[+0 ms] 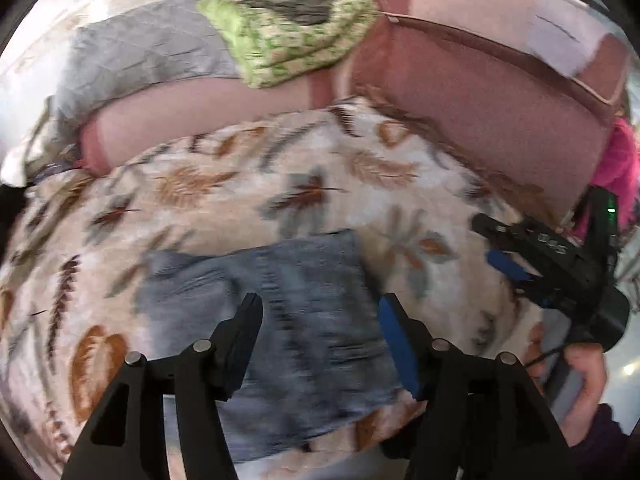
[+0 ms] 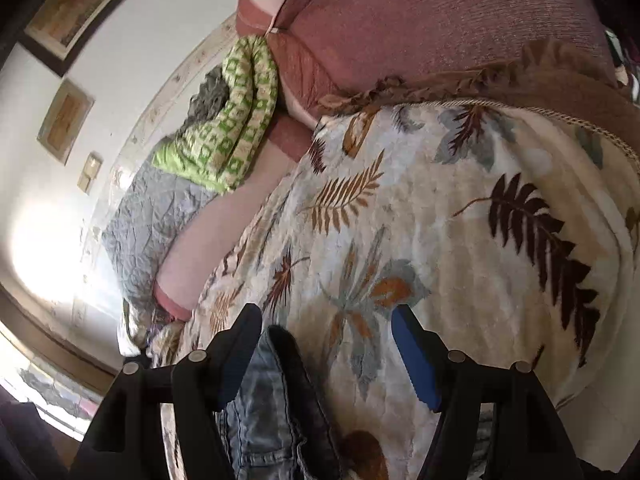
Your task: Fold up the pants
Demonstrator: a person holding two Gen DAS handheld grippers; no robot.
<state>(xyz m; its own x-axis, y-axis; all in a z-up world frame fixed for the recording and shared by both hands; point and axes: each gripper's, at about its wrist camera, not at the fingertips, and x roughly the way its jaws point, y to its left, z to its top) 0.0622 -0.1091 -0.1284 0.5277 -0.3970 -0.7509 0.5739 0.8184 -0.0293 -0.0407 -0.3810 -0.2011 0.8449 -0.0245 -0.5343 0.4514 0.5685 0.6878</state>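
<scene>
While the folded blue denim pants [image 1: 280, 320] lie as a thick, faded rectangle on the plush cream blanket with brown fern leaves [image 1: 224, 184], I hold my left gripper [image 1: 320, 316] just above them, its jaws spread wide and holding nothing. My right gripper [image 2: 326, 332] is also spread, empty, with the rounded fold edge of the pants just beside its left finger. Behind the blanket stands a ribbed pink sofa cushion [image 1: 480, 108] and a green checked quilted cloth [image 1: 288, 40].
</scene>
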